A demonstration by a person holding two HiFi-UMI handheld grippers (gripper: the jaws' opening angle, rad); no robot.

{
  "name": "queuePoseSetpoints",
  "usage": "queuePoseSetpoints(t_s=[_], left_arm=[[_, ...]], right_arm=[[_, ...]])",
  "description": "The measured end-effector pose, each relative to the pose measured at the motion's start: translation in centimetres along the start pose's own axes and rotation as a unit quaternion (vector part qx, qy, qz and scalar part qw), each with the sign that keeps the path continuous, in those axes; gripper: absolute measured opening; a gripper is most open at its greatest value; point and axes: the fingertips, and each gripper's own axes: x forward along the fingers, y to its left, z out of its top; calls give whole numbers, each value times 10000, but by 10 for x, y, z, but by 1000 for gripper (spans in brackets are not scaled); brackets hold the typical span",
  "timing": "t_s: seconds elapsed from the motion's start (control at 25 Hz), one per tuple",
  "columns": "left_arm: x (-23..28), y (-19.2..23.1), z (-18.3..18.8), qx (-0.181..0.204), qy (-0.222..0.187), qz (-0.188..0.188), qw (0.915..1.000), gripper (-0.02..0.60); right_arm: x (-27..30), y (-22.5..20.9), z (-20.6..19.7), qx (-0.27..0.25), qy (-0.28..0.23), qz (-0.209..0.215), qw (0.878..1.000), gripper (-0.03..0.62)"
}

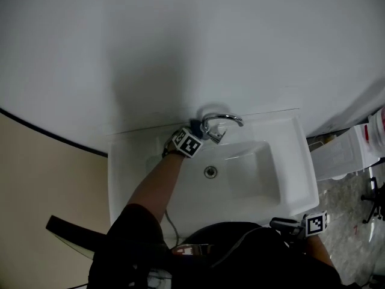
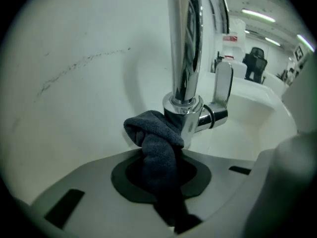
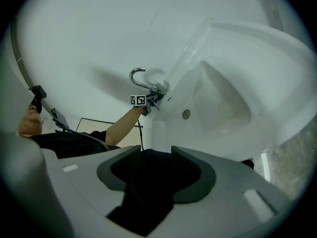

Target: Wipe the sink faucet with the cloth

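White sink (image 1: 293, 172) mid-frame | left tongs (image 2: 162, 175) clamped on cloth (image 2: 152, 142), pressed to faucet (image 2: 184, 78) base for wiping | right tongs (image 3: 149, 176) apart, idle lower right

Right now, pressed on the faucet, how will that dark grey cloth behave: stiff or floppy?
Likely floppy: the dark grey terry cloth folds and bulges against the chrome faucet base. Probably light and grippy, given its looped weave.

Dark grey cloth (image 2: 152, 145), bunched, pressed against base of upright chrome faucet (image 2: 184, 68), centre frame; lever pointing right.
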Motion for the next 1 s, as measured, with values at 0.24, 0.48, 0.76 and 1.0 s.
queuePoseSetpoints(t_s=[0.24,0.48,0.76,1.0], left_arm=[[1,15,31,1861,-393,782,9786,60],[-40,8,72,3310,-929,1030,9334,54],[-101,13,104,3298,-1230,932,9314,54],[-164,-27,169,4584,-1626,586,8718,54]], right_arm=[[-6,-9,-4,63,-103,-180,9998,186],[1,1,3,-91,-94,-8,9999,186],[7,12,15,-211,-110,168,9996,186],[8,12,15,-278,-153,331,9989,186]])
